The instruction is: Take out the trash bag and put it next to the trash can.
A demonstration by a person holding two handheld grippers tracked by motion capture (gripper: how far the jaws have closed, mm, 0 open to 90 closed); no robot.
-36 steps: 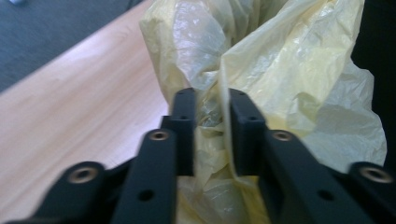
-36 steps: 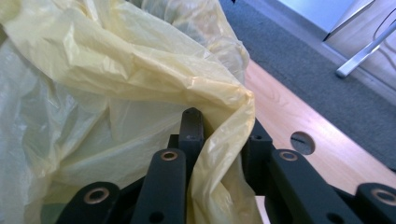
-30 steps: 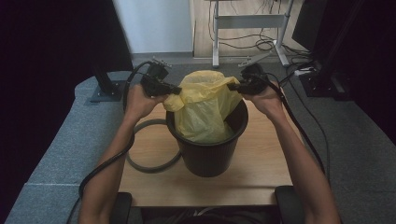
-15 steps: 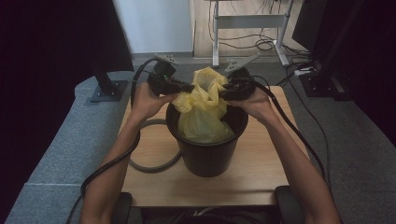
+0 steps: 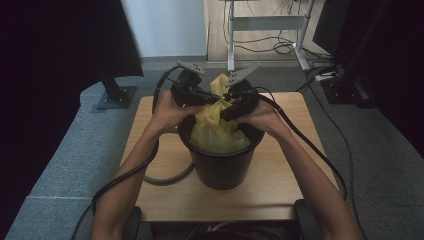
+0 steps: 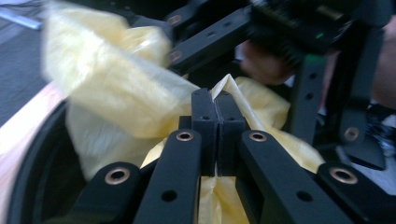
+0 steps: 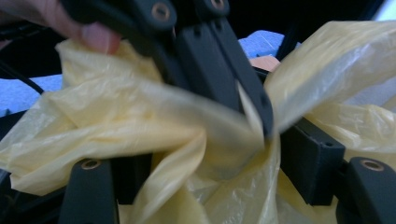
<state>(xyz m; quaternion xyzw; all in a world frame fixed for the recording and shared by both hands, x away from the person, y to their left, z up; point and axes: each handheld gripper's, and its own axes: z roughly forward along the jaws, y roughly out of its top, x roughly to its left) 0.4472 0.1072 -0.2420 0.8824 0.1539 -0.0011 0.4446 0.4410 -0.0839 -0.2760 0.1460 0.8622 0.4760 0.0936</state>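
1. The yellow plastic bag [image 5: 218, 131] sits inside the black bin [image 5: 221, 167], which stands upright near the middle of the wooden table [image 5: 290, 185], a little toward its far edge.
2. The bag's long axis runs vertical: its body fills the bin and its gathered top rises above the rim, pointing up and slightly toward the far edge.
3. The left gripper [image 6: 215, 109] has its jaws pressed together on a fold of the bag's top.
4. The right gripper [image 7: 205, 172] has just been opening its jaws; they stand apart with bag film bunched between them, the pads not pressing on it.
5. Both grippers meet above the bin's far rim, nearly touching.
6. Hard to make out: the bag's mouth is hidden by both grippers; the gripper views are blurred; the bin's inside is covered by film.
7. A grey cable [image 5: 170, 176] loops on the table at the bin's left.
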